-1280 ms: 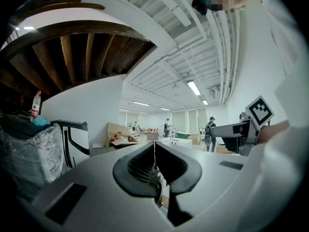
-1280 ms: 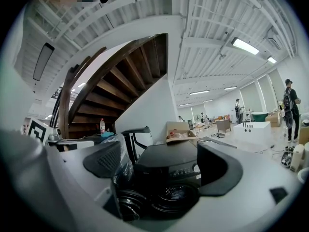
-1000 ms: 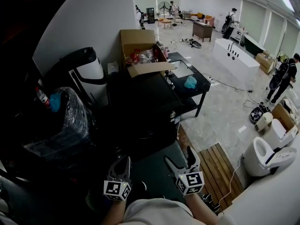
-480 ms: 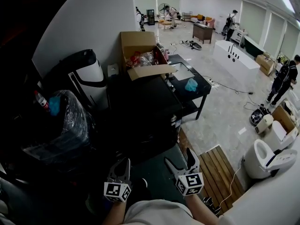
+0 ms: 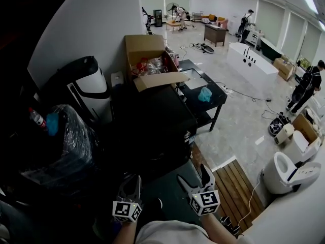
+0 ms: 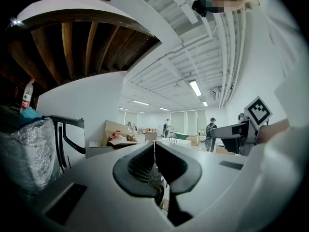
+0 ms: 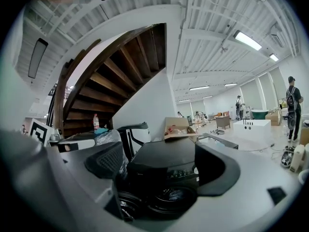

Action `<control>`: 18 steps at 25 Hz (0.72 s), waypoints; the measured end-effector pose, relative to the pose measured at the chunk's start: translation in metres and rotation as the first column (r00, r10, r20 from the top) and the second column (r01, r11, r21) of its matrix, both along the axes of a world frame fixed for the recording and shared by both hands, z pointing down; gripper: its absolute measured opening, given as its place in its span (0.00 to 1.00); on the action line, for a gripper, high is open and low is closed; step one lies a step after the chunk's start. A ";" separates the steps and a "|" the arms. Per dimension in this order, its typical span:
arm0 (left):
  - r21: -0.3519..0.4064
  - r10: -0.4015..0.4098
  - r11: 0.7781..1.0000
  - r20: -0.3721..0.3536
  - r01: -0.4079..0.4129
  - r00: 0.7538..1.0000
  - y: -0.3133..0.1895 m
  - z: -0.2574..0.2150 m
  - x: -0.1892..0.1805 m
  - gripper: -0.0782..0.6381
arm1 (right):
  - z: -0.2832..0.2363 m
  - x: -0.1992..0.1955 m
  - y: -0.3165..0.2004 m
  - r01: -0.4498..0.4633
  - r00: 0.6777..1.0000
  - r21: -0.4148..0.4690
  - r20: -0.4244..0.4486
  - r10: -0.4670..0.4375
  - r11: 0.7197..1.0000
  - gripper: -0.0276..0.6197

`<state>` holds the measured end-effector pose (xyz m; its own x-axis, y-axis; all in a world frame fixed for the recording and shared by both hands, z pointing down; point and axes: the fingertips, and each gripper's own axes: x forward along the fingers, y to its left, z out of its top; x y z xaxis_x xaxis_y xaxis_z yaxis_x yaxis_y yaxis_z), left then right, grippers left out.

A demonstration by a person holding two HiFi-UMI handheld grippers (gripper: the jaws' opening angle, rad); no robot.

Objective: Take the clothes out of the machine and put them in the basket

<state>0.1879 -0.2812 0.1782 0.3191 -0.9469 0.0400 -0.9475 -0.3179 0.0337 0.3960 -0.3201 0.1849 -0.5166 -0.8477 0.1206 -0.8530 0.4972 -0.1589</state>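
Both grippers have dipped slightly toward six o'clock; the left gripper (image 6: 154, 151) is pinched together and empty, while the right gripper (image 7: 161, 162) gapes wide. No clothes show. They are presumably inside the black front-loading washing machine (image 5: 152, 121) at twelve o'clock, so I'd hook its round glass door (image 7: 169, 199) open squarely first.

Pale tiled floor (image 5: 244, 131), black washing machine (image 5: 152, 116) standing on it, wooden slat board (image 5: 236, 187) lying nearby

The left tool (image 5: 134, 180) is closed empty; the right tool (image 5: 192, 173) gapes.

Open test hall, white bathtub (image 5: 251, 64), toilet (image 5: 287, 170), cardboard box (image 5: 146, 51), wooden staircase (image 7: 110, 76)
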 end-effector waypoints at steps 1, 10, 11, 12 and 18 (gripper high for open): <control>0.000 0.008 1.000 0.002 -0.008 1.000 -0.006 0.002 -0.001 0.14 | 0.001 -0.002 -0.005 -0.001 1.000 -0.004 0.000 0.001 1.000 0.74; 0.008 0.044 0.999 0.023 -0.044 0.999 -0.060 0.018 -0.013 0.14 | 0.017 -0.021 -0.056 -0.013 1.000 -0.016 0.002 0.013 1.000 0.73; 0.012 0.046 0.999 0.021 -0.047 0.999 -0.065 0.020 -0.014 0.14 | 0.019 -0.024 -0.061 -0.011 1.000 -0.015 0.003 0.012 1.000 0.73; 0.017 0.048 0.999 0.018 -0.048 0.999 -0.070 0.023 -0.016 0.14 | 0.022 -0.027 -0.066 -0.011 1.000 -0.013 0.005 0.011 1.000 0.73; 0.012 0.048 0.999 0.024 -0.048 0.999 -0.088 0.049 -0.026 0.14 | 0.047 -0.036 -0.087 -0.014 1.000 -0.010 0.011 0.015 1.000 0.73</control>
